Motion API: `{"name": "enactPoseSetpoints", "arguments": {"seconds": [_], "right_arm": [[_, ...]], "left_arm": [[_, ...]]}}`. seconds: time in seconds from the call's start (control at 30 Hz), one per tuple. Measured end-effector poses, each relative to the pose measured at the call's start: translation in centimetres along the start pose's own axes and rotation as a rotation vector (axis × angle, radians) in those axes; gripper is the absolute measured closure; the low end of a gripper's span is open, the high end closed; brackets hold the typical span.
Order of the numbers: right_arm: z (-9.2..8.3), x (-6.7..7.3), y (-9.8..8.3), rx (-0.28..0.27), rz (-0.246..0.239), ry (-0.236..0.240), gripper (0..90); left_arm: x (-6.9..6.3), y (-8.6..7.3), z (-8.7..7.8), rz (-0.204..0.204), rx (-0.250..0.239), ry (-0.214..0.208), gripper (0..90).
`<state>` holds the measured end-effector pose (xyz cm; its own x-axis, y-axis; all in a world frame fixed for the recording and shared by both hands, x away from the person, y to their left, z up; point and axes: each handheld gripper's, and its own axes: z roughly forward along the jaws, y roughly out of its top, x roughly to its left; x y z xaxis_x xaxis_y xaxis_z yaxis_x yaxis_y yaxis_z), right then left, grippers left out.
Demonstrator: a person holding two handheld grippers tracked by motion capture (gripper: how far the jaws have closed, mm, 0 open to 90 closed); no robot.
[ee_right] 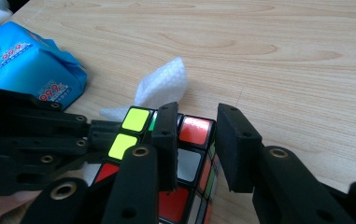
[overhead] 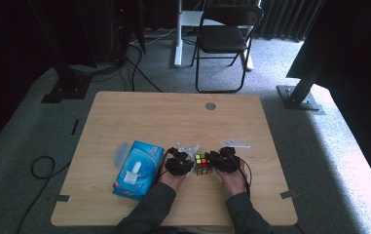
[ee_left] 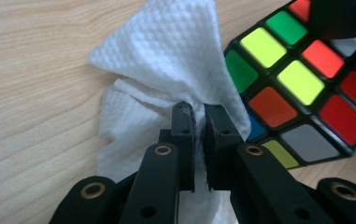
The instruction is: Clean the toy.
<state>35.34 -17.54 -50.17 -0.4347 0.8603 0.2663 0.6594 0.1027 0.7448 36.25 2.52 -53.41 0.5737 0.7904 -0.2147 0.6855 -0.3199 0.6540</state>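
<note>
From above, the left gripper (overhead: pixel 179 163) and right gripper (overhead: pixel 223 160) flank the multicoloured plastic puzzle cube (overhead: pixel 202 164) on the pale wooden table (overhead: pixel 173 112). Close up, the left pinches a white embossed tissue (ee_left: pixel 166 65); the right clamps the cube's corner, its lower faces cut off.
</note>
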Motion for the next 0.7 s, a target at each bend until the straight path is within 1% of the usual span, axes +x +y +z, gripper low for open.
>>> {"name": "enactPoseSetpoints", "arguments": {"seconds": [0.13,0.53,0.6,0.7], "right_arm": [[0.0,0.0,0.0,-0.001,0.0,-0.003,69.7],[0.0,0.1,-0.1,-0.002,-0.001,-0.008,69.7],[0.0,0.1,-0.1,-0.003,-0.002,-0.008,69.7],[0.0,0.1,-0.1,-0.003,-0.004,-0.009,69.7]], "left_arm": [[-0.1,0.0,0.0,0.015,0.002,0.01,84.3],[0.0,-0.1,-0.1,0.01,-0.006,0.012,83.5],[0.0,0.0,-0.3,0.009,-0.011,0.018,83.4],[0.1,0.0,-1.1,0.001,-0.033,0.018,83.3]]}}
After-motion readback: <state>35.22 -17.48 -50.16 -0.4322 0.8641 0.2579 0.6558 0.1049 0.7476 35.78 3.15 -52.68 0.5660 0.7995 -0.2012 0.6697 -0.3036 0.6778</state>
